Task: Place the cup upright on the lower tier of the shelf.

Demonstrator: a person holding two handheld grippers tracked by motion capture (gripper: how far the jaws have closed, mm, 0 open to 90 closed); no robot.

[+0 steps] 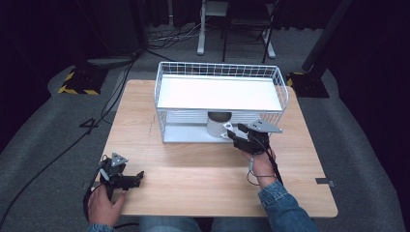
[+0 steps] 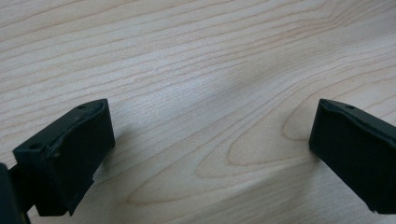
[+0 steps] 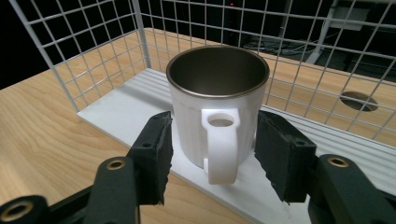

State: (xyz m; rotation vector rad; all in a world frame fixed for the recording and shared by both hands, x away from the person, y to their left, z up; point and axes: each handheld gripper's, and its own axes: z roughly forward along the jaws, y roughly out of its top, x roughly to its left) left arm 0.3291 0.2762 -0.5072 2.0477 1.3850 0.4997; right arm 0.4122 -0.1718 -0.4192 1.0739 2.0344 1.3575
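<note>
1. While the left gripper [image 1: 138, 178] rests spread and idle on the bench [image 1: 193, 179] near the person's side, the right gripper [image 1: 231, 136] is the one at work, reaching forward to the lower shelf of the white wire rack [image 1: 220, 92].
2. Straight ahead of it, between its jaws, stands the white mug [image 3: 218, 116], upright on the lower shelf, its long axis vertical and its handle [image 3: 221, 142] turned back toward the gripper.
3. Each jaw flanks a side of the mug, spread with a narrow gap on both sides; nothing is pinched yet.
4. Judging by this, closing straight inward should seize the body, with the handle left between the pads.
5. Behind it, the right hand [image 1: 261, 162] holds the gripper roughly level, forearm stretched forward from the near edge.
</note>
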